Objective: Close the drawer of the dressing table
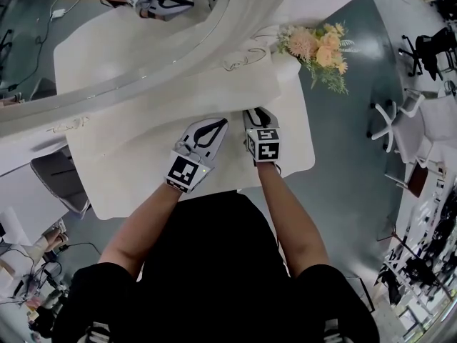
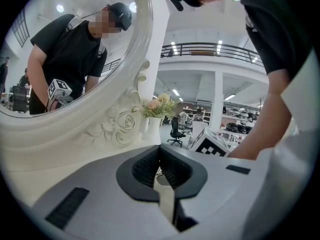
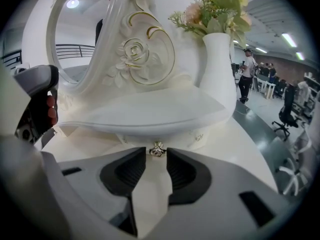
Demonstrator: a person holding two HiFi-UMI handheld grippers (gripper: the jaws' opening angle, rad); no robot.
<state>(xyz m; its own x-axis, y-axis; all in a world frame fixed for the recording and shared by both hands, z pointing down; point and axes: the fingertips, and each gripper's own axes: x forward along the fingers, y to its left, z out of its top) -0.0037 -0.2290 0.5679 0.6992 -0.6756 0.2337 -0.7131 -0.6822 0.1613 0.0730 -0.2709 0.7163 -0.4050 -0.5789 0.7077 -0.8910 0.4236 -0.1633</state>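
Note:
The white dressing table (image 1: 136, 170) carries an oval mirror (image 1: 107, 27) and a curved upper shelf (image 3: 150, 114). Under that shelf sits a small drawer front (image 3: 132, 136) with a metal knob (image 3: 158, 150). My right gripper (image 3: 157, 154) points down at the knob, which stands between its fingertips with a thin gap on each side. The jaws are open. In the head view this gripper (image 1: 258, 111) is over the table's right part. My left gripper (image 1: 216, 125) hovers beside it to the left with its tips together, shut on nothing (image 2: 160, 151).
A white vase (image 3: 217, 69) of peach flowers (image 1: 318, 48) stands on the shelf right of the knob. White office chairs (image 1: 389, 123) stand on the grey floor to the right. A grey seat (image 1: 61, 181) sits left of the table.

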